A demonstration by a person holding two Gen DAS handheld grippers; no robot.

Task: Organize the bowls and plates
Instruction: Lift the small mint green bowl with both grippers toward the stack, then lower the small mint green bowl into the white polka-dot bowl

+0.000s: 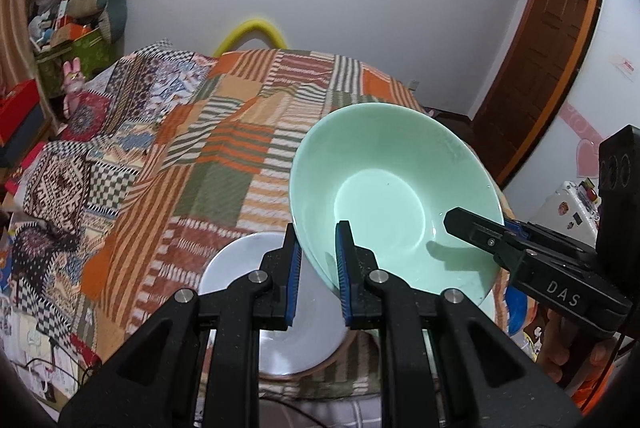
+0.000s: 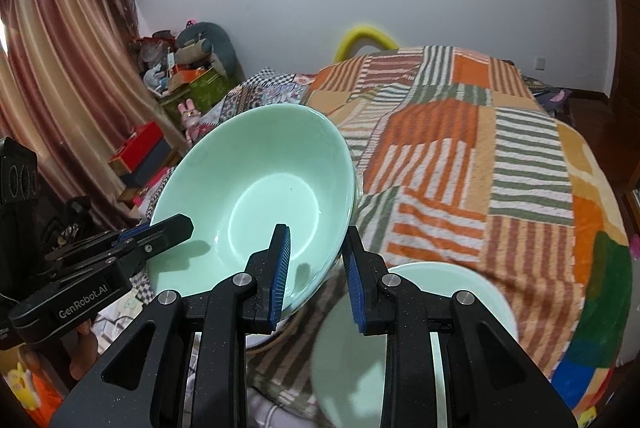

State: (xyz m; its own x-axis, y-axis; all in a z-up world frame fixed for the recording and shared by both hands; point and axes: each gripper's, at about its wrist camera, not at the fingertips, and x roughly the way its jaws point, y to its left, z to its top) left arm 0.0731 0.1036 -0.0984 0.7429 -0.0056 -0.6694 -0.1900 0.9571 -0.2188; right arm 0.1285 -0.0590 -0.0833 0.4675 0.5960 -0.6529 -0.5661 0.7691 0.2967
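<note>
Both grippers clamp the green bowl by opposite rims. The left gripper and right gripper hold it tilted above a white plate.

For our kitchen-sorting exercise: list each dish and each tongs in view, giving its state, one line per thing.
Green bowl: lifted, tilted, empty, held at two rim spots.
White plate: lying flat on the blanket, empty.
Pale green plate: lying on the blanket, empty.
Left tongs: shut on the bowl's rim.
Right tongs: shut on the bowl's rim.

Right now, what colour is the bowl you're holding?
Pale mint green bowl, clearest in the right wrist view.
</note>
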